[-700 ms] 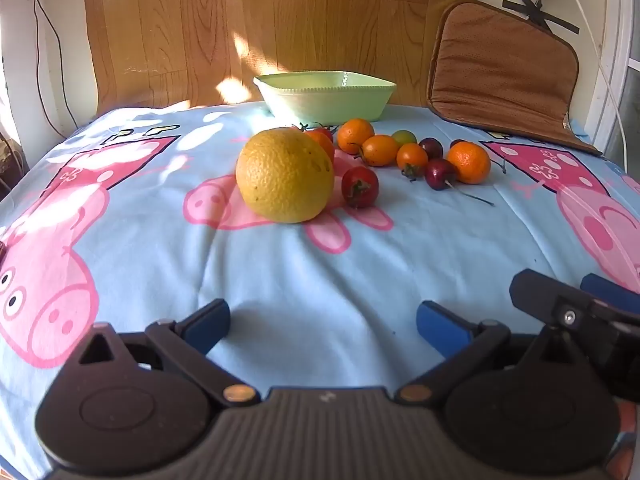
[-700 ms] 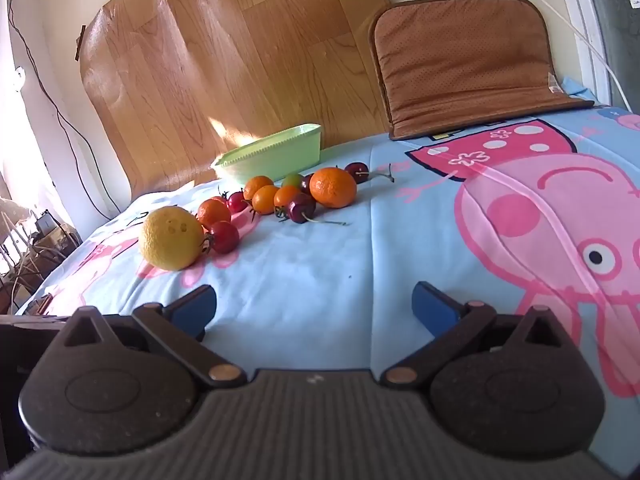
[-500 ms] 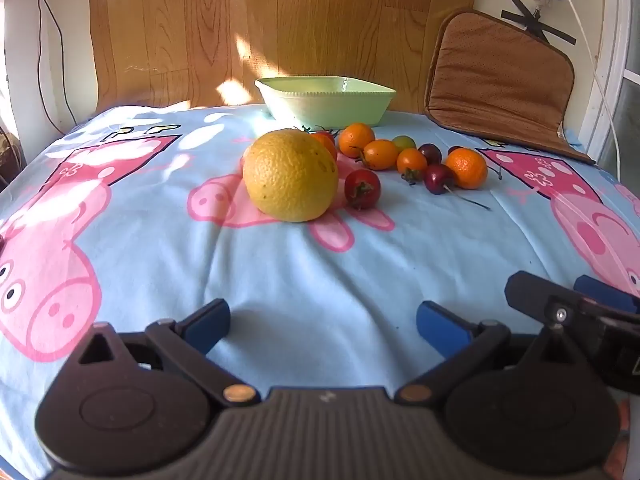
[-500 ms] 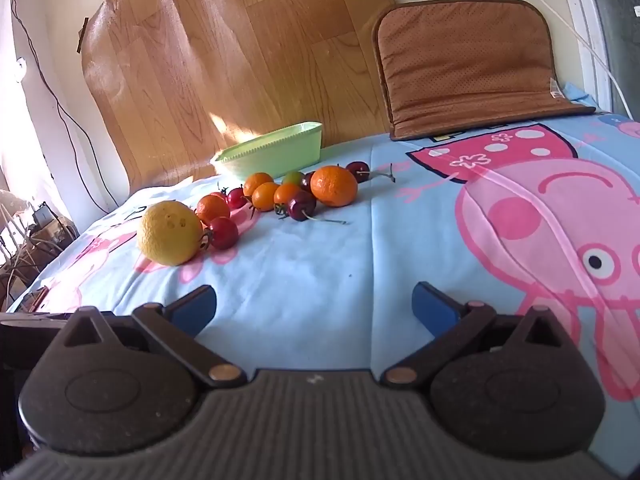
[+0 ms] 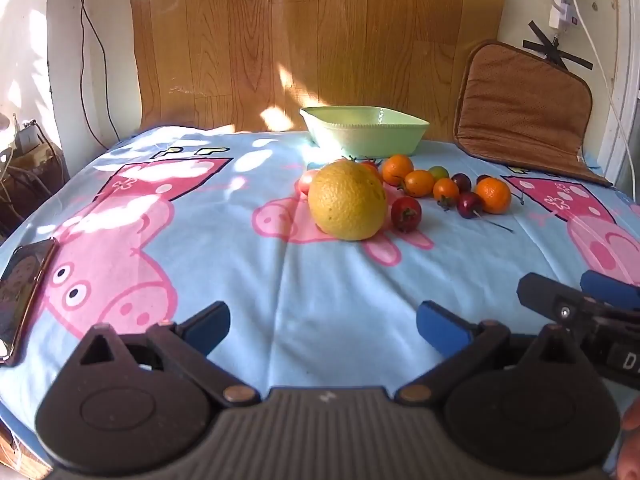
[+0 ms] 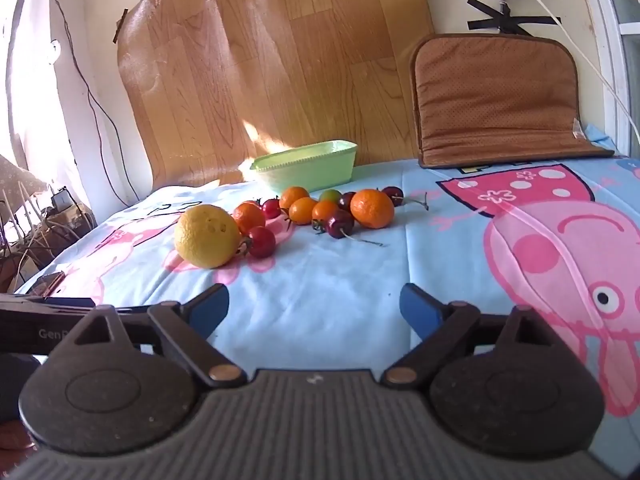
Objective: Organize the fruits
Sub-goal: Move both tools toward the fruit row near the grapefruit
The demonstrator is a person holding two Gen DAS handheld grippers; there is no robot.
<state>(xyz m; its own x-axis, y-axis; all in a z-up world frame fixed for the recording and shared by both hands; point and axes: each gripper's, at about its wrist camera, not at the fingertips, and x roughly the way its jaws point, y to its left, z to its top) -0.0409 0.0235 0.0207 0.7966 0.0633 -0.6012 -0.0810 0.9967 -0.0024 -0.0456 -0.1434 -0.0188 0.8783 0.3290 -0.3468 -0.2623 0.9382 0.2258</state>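
A big yellow citrus fruit (image 5: 347, 200) (image 6: 207, 236) lies mid-table on the Peppa Pig cloth. To its right lie several small fruits: a red tomato (image 5: 406, 214) (image 6: 261, 242), orange mandarins (image 5: 494, 195) (image 6: 372, 208) and dark cherries (image 5: 470, 205) (image 6: 340, 224). A pale green bowl (image 5: 364, 136) (image 6: 308, 170) stands behind them, seemingly empty. My left gripper (image 5: 322, 326) is open and empty, well short of the fruit. My right gripper (image 6: 314, 308) is open and empty too; it shows at the right edge of the left wrist view (image 5: 580, 304).
A brown cushion (image 5: 524, 108) (image 6: 500, 100) leans on the wall at the back right. A phone (image 5: 22, 292) lies at the table's left edge. A wood-patterned sheet (image 5: 312, 40) covers the wall behind. Cables hang on both sides.
Both grippers have risen and drawn back a little, so the fruit looks farther off and lower. The phone has come into view at left. No fruit has moved.
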